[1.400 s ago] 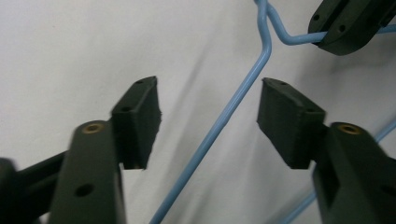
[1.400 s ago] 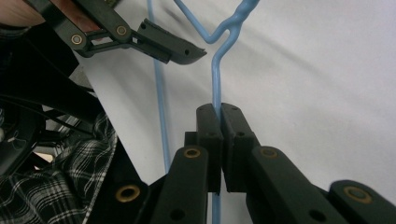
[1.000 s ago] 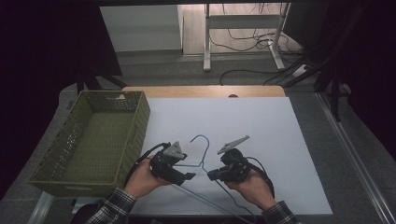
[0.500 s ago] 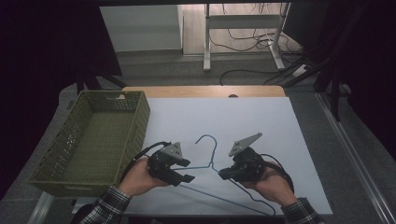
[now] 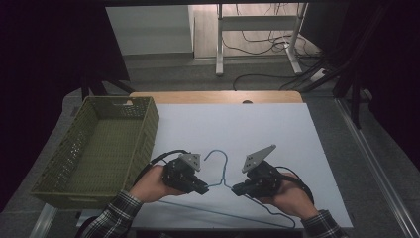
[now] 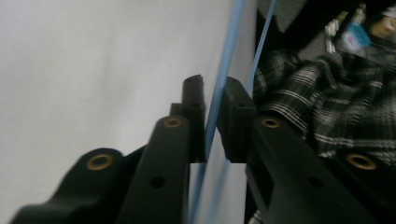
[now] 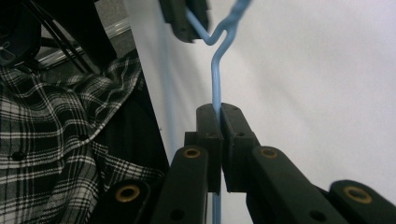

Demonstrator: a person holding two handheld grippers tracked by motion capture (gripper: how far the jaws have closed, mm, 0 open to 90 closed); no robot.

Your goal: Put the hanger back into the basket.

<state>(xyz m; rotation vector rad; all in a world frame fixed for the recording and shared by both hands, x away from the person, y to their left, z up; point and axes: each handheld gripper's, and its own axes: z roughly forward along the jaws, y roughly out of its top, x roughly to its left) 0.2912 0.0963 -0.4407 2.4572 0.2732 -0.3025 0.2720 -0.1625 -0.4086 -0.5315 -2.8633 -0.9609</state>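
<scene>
A blue wire hanger (image 5: 221, 173) is held just above the white table sheet (image 5: 257, 124), hook pointing away from the person. My left gripper (image 5: 203, 189) grips its left shoulder wire. In the left gripper view its jaws (image 6: 215, 88) have just been closing, and the blue wire (image 6: 229, 46) runs between the pads. My right gripper (image 5: 238, 189) is shut on the right shoulder wire. In the right gripper view the wire (image 7: 215, 79) rises from the closed pads (image 7: 219, 112) up to the neck, where the left gripper (image 7: 184, 16) holds it.
A green woven basket (image 5: 148, 124) stands empty at the left edge of the sheet. The bare wooden table edge (image 5: 218, 97) lies at the far side. A plaid sleeve (image 7: 56, 121) is close behind the hanger's bottom bar.
The left gripper's jaws have closed onto the hanger wire. The right hand has risen a little and shifted right with the hanger, which is now off the sheet.
</scene>
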